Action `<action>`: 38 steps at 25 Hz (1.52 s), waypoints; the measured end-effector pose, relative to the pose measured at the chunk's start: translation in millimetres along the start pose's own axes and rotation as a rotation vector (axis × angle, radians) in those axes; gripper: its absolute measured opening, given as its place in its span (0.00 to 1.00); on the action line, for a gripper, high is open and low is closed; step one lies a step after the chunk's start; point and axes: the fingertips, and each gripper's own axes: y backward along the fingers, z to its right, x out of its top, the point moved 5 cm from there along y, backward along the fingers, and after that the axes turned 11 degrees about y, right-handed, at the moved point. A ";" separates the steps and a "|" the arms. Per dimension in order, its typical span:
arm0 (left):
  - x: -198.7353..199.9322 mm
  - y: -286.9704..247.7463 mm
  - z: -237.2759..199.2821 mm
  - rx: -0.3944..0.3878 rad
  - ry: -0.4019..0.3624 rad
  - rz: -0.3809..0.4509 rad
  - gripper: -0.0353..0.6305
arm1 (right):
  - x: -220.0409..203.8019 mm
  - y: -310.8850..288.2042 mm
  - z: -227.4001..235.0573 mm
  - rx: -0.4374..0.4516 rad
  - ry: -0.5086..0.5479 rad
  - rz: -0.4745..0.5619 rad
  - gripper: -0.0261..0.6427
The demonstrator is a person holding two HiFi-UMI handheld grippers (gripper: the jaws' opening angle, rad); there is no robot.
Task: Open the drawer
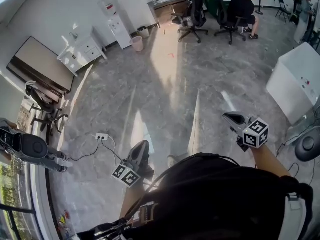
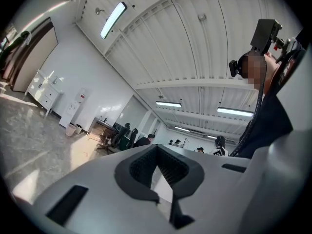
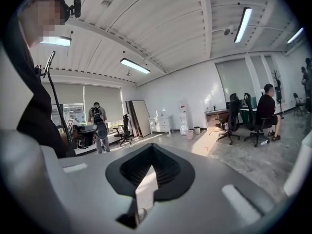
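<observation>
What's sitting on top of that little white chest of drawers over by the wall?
On the white chest of drawers stand a few small pale items, too far off to identify. Its drawers look shut, so their contents are hidden.

No readable text or numbers, red label on the water dispenser — too small to read

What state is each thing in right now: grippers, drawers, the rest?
left gripper: shut, empty
right gripper: shut, empty
white drawer cabinet: drawers look shut, far from both grippers
power strip: on the floor, cables attached
ceiling light: on
bin: upright
</observation>
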 end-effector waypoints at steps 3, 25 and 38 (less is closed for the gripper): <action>41.7 -8.1 -65.0 -0.009 0.002 0.009 0.05 | 27.2 -82.7 5.0 0.010 0.021 0.010 0.04; 261.0 -51.8 -304.9 0.115 -0.053 0.054 0.05 | 149.5 -459.9 78.8 0.181 0.010 0.061 0.04; 305.6 -235.3 -384.2 0.239 -0.111 0.193 0.05 | 187.7 -605.2 280.0 0.366 0.101 0.101 0.04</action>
